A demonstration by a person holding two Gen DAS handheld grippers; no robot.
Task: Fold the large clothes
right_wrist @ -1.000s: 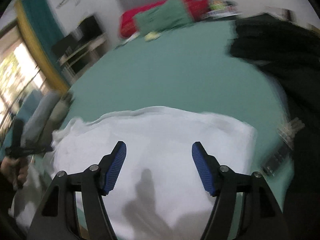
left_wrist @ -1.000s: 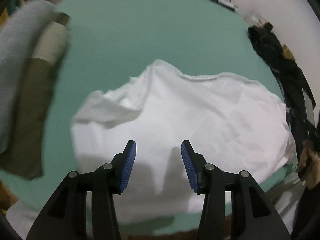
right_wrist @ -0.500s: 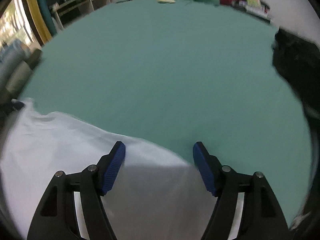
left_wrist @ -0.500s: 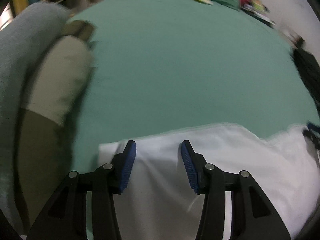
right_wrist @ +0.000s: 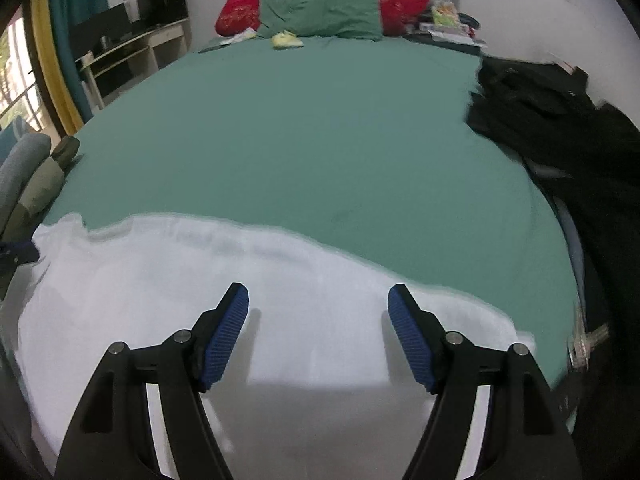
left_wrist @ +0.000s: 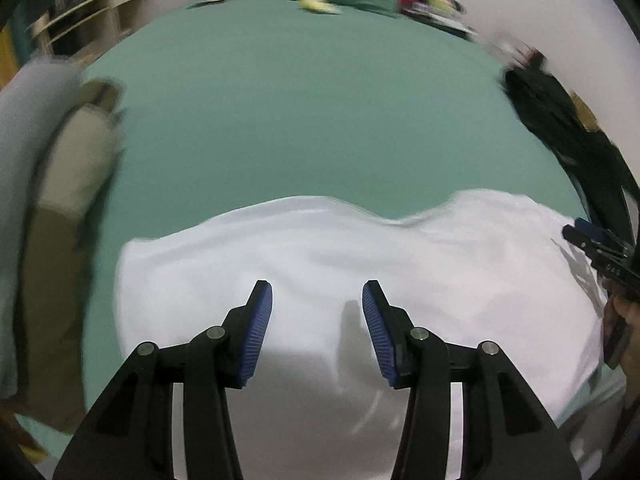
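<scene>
Left gripper (left_wrist: 317,306): jaws released, nothing between them, over the shirt (left_wrist: 320,248).
Right gripper (right_wrist: 318,312): jaws released wide, empty.
Risk: blurred far hem ahead of jaws; a pinch may catch one layer only, skewing the fold on the bed (right_wrist: 300,132).

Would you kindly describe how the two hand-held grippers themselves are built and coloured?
The left hand-held gripper and the right hand-held gripper look alike: two matte black angular fingers, each with round silver pivot pins, ending in blue ribbed pads. In the left wrist view the right one's black body bears small pale digits. No cables or sleeves are visible.
</scene>
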